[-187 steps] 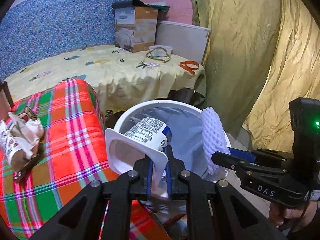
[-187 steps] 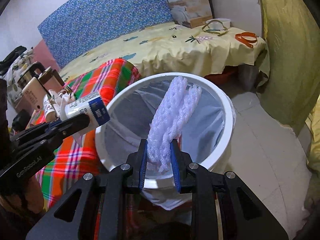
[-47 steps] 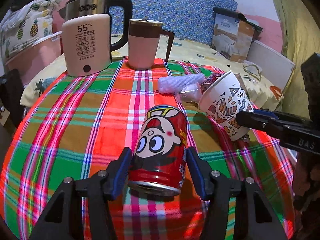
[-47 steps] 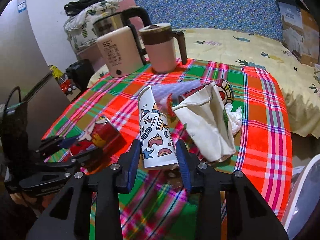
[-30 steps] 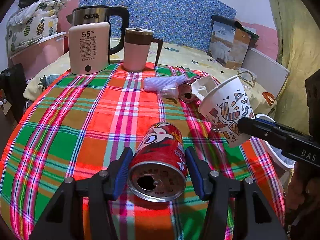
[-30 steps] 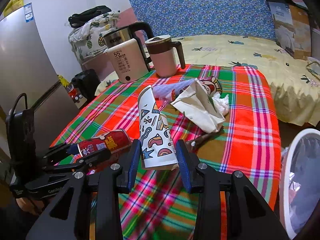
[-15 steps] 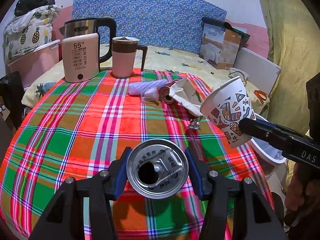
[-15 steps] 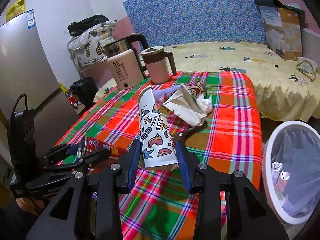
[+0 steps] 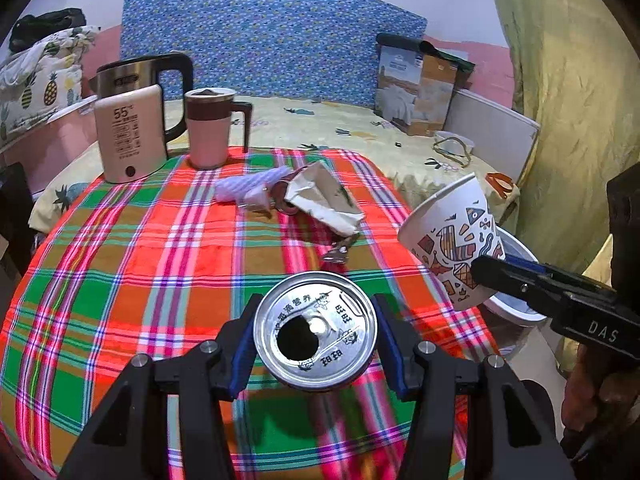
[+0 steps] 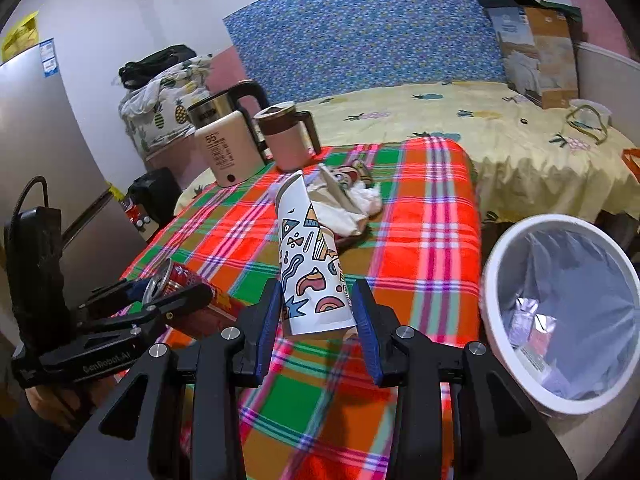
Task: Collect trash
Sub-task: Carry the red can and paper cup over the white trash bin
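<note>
Left gripper [image 9: 316, 334], at the lower centre of its own view, is being kept clamped on a red drink can [image 9: 315, 336], whose opened silver top is being turned toward the camera; both blue pads are being pressed against the can's sides. Right gripper [image 10: 316, 314], at the lower centre of the right wrist view, is being held closed on a patterned paper cup [image 10: 310, 264], which is being gripped near its base with the mouth tilted away.

Largest to smallest, the surroundings are being shown as follows. A plaid tablecloth [image 9: 120, 248] is being seen across the middle of both views. A white trash bin [image 10: 560, 320] with a grey liner is being shown at the right edge of the right wrist view, beside the table, with some wrappers lying inside. A beige electric kettle [image 9: 132, 136] and a pink mug [image 9: 210, 134] are being shown upright at the upper left. A crumpled paper bag [image 9: 320, 200] with other scraps is being left lying at the table's centre.
</note>
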Demonstrator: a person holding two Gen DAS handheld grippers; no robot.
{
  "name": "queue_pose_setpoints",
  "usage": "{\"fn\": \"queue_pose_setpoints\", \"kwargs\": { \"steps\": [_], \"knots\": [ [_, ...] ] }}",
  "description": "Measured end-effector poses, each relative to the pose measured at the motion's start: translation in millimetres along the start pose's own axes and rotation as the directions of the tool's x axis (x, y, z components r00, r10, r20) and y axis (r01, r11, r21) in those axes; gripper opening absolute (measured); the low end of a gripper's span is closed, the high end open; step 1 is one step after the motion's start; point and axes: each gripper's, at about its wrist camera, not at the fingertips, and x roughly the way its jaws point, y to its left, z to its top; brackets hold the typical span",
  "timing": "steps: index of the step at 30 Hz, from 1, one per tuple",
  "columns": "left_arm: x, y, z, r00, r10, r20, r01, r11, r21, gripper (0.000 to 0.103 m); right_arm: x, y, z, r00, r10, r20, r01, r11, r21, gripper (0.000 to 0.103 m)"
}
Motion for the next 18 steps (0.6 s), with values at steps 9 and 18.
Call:
{"fn": "queue_pose_setpoints", "kwargs": {
  "steps": [9, 18],
  "knots": [
    [8, -34, 13, 0.999, -0.051, 0.003, 0.051, 0.998, 0.047, 0.055, -19, -32, -6, 0.998, -0.060, 0.015, 0.059, 0.996, 0.069, 0.039],
    [24, -76, 35, 0.994, -0.113, 0.003, 0.112, 0.988, 0.106, 0.055, -41, -69, -8, 0.987, -0.153, 0.048, 0.145, 0.979, 0.145, 0.039]
  ]
}}
